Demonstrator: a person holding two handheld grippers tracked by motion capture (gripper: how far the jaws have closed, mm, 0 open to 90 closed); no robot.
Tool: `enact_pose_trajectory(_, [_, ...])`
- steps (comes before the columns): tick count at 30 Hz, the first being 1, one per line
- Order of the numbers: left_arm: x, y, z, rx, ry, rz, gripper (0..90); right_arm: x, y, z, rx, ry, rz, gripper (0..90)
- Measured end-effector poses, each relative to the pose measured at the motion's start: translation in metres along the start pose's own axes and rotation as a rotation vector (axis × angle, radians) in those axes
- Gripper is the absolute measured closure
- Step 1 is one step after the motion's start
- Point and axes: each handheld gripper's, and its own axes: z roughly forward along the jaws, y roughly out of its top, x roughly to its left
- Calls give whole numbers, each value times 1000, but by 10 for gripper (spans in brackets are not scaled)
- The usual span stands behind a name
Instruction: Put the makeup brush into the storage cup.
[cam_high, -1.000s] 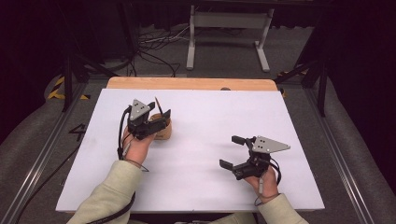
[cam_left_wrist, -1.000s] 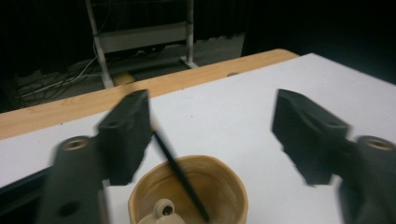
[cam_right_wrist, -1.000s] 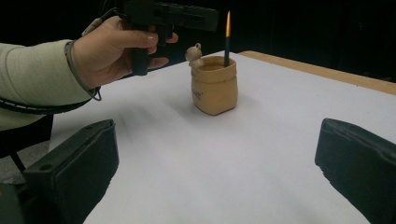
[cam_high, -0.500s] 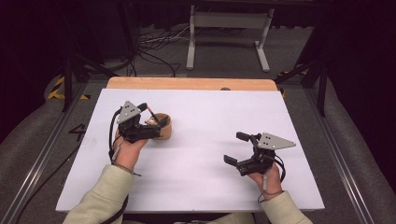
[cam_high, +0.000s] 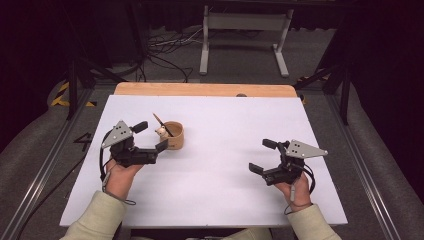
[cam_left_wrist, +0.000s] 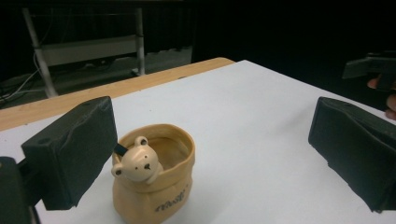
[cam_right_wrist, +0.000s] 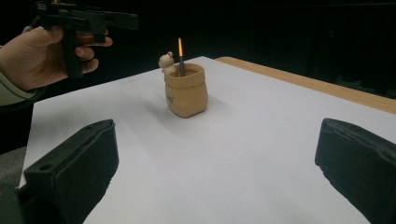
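— Left tool (cam_high: 151, 141) first: its jaws stand wide with nothing between them, and it sits near the worktop's (cam_high: 235, 210) left edge, about midway along it.

— Where is the holder from there?

— Just ahead of those jaws, toward the worktop's middle. The tan pouch-shaped pen holder (cam_left_wrist: 153, 179) stands upright, a small bear figure (cam_left_wrist: 136, 164) at its rim, and a dark pencil (cam_high: 163, 125) leans out of it toward the far left corner.

— And the right tool (cam_high: 260, 156)?

— Also wide and empty, near the front right corner, well apart from the holder.

— So which hand is nearer?

— The left, by my judgement; the holder lies off-centre in its opening, close to one jaw, so a small sideways shift would centre it.
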Motion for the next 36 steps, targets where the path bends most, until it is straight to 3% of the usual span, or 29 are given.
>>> enact_pose_trajectory(7, [1, -11, -11, -6, -66, 1, 12, -4, -3, -6, 11, -22, -18, 0])
enact_pose_trajectory(13, [0, -18, -19, 4, -90, 10, 11, -6, -8, -10, 12, -26, -20, 0])
enact_pose_trajectory(26, [-4, -40, -31, 21, -121, -9, 13, -4, -17, -19, -11, -34, -54, 0])
enact_pose_trajectory(32, [-6, -47, -33, 27, -135, 0, 14, 1, -23, -24, -16, -40, -63, 0])
enact_pose_trajectory(36, [-6, -55, -35, 25, -134, -23, 13, 2, -26, -26, -18, -40, -63, 0])
